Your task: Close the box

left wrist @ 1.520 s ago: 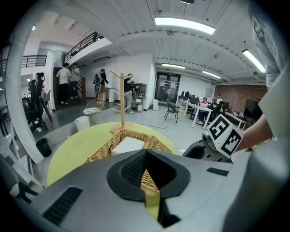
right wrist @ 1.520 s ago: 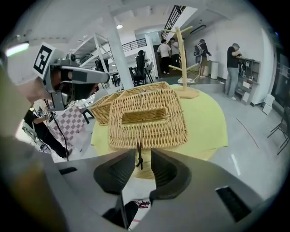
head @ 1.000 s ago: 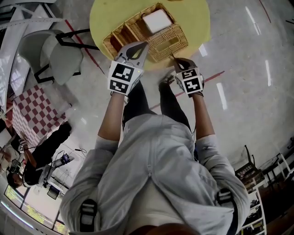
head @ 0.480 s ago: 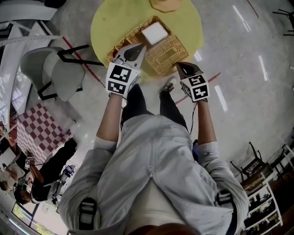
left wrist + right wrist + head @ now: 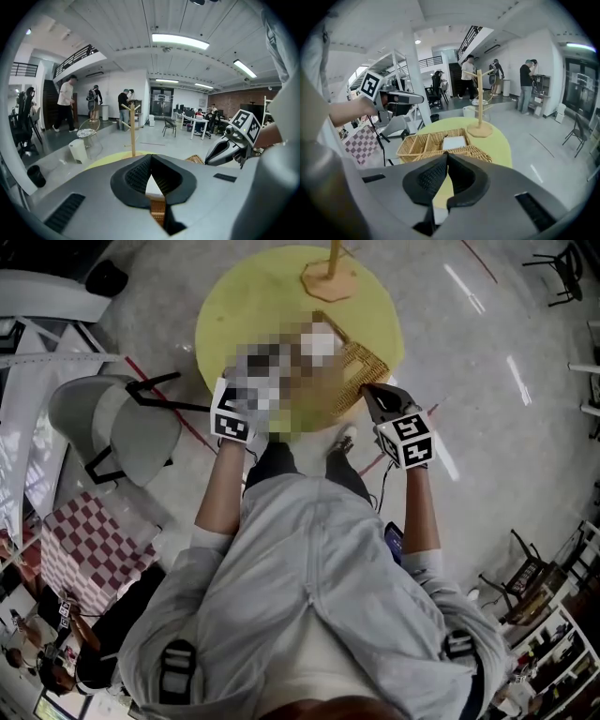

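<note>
A wicker box [image 5: 423, 141] with several compartments stands open on the round yellow table [image 5: 272, 287]. A white flat item [image 5: 454, 142] lies in one compartment. The box's wicker lid [image 5: 461, 152] is folded out on the side nearest me, and it also shows in the head view [image 5: 362, 365]. My right gripper [image 5: 367, 390] is shut and empty, with its tips just short of the lid's outer edge. My left gripper [image 5: 151, 156] is also shut with nothing held. It hovers over the box's left end, where a mosaic patch hides its tips in the head view.
A wooden stand [image 5: 479, 125] rises at the table's far side. A grey chair [image 5: 117, 427] stands to the table's left, beside a checkered cloth [image 5: 89, 554]. Several people stand far off by a staircase [image 5: 466, 75]. Polished floor surrounds the table.
The head view has swung so the table sits lower in frame and the stand's base shows. Both grippers have stayed at the near side of the box, the right one a little further back.
</note>
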`<state>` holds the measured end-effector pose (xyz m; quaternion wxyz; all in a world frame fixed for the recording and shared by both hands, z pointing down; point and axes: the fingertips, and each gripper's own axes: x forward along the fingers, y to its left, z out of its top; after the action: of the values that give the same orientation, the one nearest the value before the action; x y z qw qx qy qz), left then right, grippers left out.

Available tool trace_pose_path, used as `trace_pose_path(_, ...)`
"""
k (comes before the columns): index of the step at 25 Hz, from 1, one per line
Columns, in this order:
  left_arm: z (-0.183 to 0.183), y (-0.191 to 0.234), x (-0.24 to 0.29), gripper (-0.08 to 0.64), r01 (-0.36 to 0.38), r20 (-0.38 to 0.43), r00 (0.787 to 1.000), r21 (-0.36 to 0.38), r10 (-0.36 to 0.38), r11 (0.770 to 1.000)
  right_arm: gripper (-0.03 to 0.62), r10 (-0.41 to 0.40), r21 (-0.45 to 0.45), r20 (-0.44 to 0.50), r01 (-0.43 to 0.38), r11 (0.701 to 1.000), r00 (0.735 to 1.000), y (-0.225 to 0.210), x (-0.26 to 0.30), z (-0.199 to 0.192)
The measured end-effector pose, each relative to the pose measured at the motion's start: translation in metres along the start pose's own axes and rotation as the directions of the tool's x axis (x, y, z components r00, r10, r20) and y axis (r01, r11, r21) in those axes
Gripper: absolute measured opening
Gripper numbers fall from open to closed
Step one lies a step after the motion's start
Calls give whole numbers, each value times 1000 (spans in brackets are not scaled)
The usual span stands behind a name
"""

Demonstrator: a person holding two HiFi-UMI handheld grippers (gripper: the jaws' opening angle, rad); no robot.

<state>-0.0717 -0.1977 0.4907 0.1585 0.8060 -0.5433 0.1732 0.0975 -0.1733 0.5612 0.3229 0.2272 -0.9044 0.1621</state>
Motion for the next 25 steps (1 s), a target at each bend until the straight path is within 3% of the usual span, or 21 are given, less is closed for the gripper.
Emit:
trace_pose_path(16, 7, 101, -22, 29, 52, 35, 998, 32, -53, 998, 29, -106, 25, 152, 103, 994, 983, 19, 59, 111)
trace_pose_path(25, -9, 141, -16, 29, 97, 0, 995, 28, -98, 995, 29, -124, 69, 128, 116, 991, 984, 17, 128, 132)
